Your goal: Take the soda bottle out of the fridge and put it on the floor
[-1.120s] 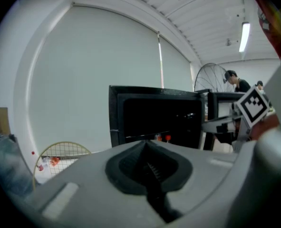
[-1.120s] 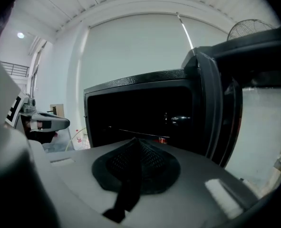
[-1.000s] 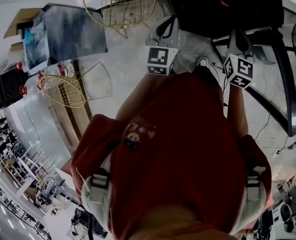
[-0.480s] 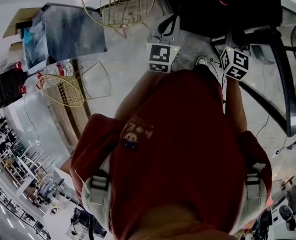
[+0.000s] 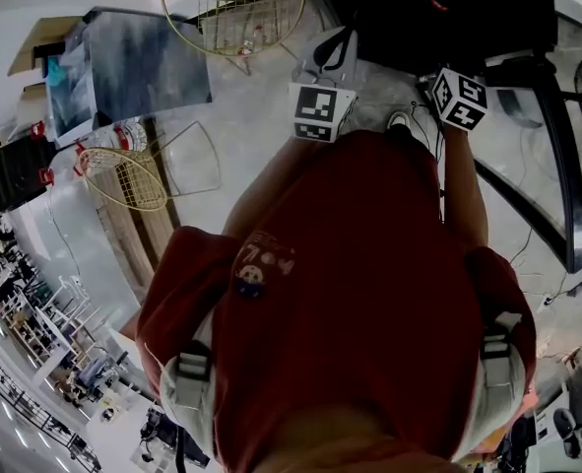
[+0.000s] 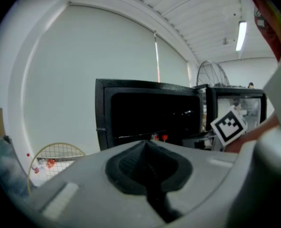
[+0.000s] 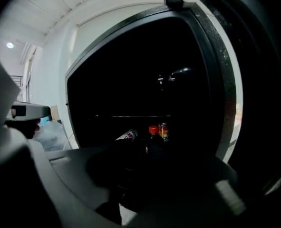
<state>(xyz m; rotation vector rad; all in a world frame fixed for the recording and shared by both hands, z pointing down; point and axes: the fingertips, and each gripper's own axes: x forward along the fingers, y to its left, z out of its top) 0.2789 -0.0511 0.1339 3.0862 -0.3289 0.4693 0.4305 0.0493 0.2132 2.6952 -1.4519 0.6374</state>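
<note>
Left of the fridge, left gripper (image 6: 145,146): jaws pressed together, holding nothing, aimed at the open fridge (image 6: 150,112) from well back.
Left-side risk: low; it could get in the way only if it swings across the other arm.
Lying item (image 7: 129,135): on the shelf just left of the bottle and ahead of the right gripper. A wide approach could nudge or roll it.
Bottle (image 7: 153,130): red-capped and upright on the shelf inside the fridge, straight ahead of the right gripper and not yet reached.
Can (image 7: 164,131): close at the bottle's right, probably touching. A jaw sliding in there could tip it.
Right gripper (image 7: 138,158): jaws have just been opening and stand a little apart, with nothing between them.
Main risk: the gap looks too narrow for the bottle, so the tips may push it back or topple it.
Later risk: a smooth, round bottle may slip on the way down to the floor (image 5: 241,141).
</note>
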